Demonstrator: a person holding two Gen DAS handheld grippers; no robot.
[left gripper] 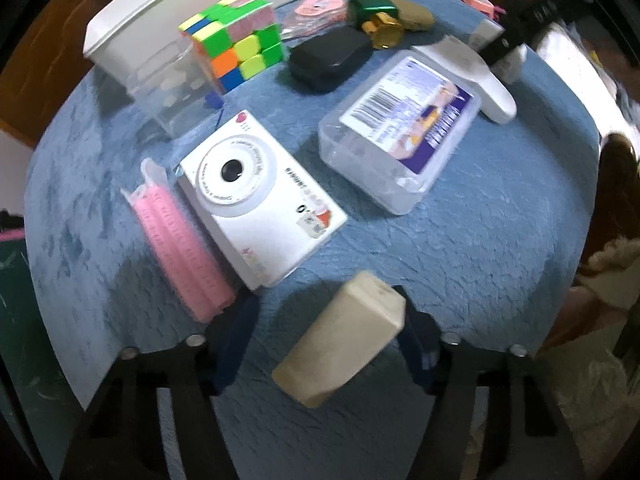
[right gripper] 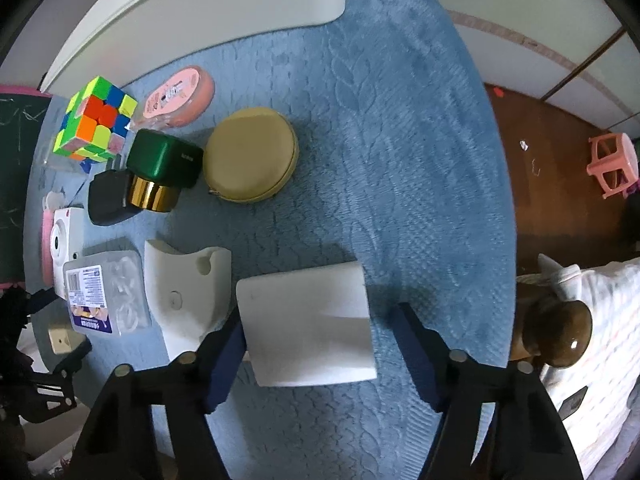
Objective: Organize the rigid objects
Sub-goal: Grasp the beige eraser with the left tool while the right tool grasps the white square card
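Observation:
My left gripper [left gripper: 326, 342] is open around a cream rectangular block [left gripper: 344, 336] that lies tilted between its blue pads on the blue cloth; the right pad touches it, the left stands apart. Ahead lie a white toy camera [left gripper: 256, 196], a pink comb case [left gripper: 180, 240], a clear plastic box with a label [left gripper: 400, 128], a colour cube [left gripper: 236, 40] and a black case [left gripper: 328, 58]. My right gripper [right gripper: 320, 344] is open around a white flat block [right gripper: 308, 324], its left pad against the block's edge. A curved white holder [right gripper: 188, 296] lies beside it.
A round tan pouch [right gripper: 252, 156], a green box with a gold cap [right gripper: 164, 164], a pink oval tin [right gripper: 180, 96] and a white bin [right gripper: 192, 12] sit toward the back. The round table's edge [right gripper: 508, 208] drops to a wooden floor with a pink stool [right gripper: 612, 164].

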